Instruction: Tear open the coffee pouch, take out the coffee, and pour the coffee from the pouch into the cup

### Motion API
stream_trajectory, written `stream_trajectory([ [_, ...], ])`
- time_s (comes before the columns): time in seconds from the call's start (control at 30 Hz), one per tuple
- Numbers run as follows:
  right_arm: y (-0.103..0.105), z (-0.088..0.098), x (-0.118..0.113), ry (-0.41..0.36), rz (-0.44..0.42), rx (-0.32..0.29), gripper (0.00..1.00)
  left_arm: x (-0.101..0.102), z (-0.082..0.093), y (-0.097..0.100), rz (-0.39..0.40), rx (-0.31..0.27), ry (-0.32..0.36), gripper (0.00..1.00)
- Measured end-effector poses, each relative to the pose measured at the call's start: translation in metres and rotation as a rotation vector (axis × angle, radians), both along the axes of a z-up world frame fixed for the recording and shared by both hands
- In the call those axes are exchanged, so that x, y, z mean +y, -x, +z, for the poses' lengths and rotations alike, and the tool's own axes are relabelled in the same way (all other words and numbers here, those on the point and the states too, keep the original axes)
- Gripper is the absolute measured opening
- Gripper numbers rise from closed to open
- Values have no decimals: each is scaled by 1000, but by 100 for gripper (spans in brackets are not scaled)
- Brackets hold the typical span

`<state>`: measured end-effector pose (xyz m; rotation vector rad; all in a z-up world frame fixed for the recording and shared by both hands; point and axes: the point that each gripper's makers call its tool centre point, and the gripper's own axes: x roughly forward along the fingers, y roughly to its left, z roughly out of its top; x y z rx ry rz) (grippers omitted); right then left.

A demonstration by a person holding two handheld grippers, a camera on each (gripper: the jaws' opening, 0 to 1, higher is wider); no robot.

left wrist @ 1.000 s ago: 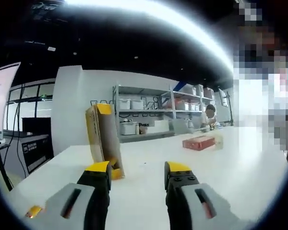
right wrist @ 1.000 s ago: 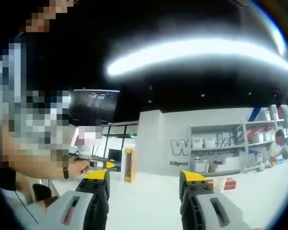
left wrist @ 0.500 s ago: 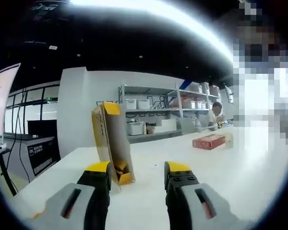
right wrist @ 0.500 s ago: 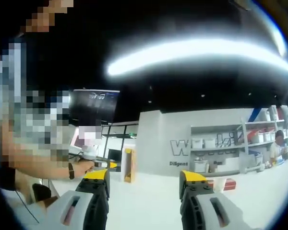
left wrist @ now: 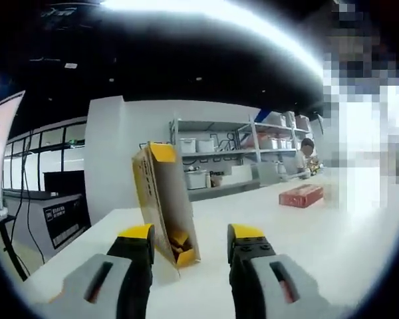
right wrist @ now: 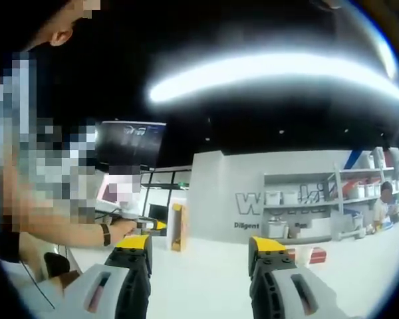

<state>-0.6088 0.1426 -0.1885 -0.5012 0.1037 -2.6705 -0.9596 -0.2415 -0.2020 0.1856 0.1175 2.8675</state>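
Left gripper point(left wrist: 189, 238): jaws spread wide, nothing between them, low over the white table point(left wrist: 306, 232). Right gripper point(right wrist: 199, 247): same, wide apart and empty.

Coffee pouch point(left wrist: 165, 203), yellow and brown, stands tilted on the table just past the left jaws, at 11 o'clock in the left gripper view. Over the last second it has grown in that view and slid from beside the left jaw toward the gap. The whole background shifted with it, so that's the left gripper closing in; the pouch itself hasn't moved. In the right gripper view the pouch point(right wrist: 177, 227) sits small at 10 o'clock, well apart.

Further out at 2 o'clock: red box point(left wrist: 301, 195), then shelving point(left wrist: 239, 156).

Read: approach phase, pouch untouched, no tear yet. Can't pick out the cup for certain.
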Motion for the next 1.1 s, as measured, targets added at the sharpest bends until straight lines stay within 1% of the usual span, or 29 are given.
stream_trajectory([
  [0.13,0,1,-3,-4,1,-1,59,2,0,-1,3,1,2,46],
  [0.33,-1,1,-7,-14,2,1,59,-3,-1,12,14,-9,-10,47],
  [0.47,0,-1,-7,-14,2,-5,59,-2,-3,16,26,-18,-13,47],
  [0.73,1,-3,-10,-16,8,-9,59,-7,-3,31,49,-16,-21,47],
  [0.83,1,-3,-9,-15,9,-6,59,-10,-4,34,57,-16,-36,48],
  [0.93,1,-3,-10,-17,9,-4,59,-13,-5,42,58,-19,-72,48],
  [1.0,1,-3,-11,-20,10,-5,59,-14,-9,46,64,-23,-76,48],
  [1.1,0,-1,-12,-25,8,2,58,-14,-11,45,71,-33,-92,49],
])
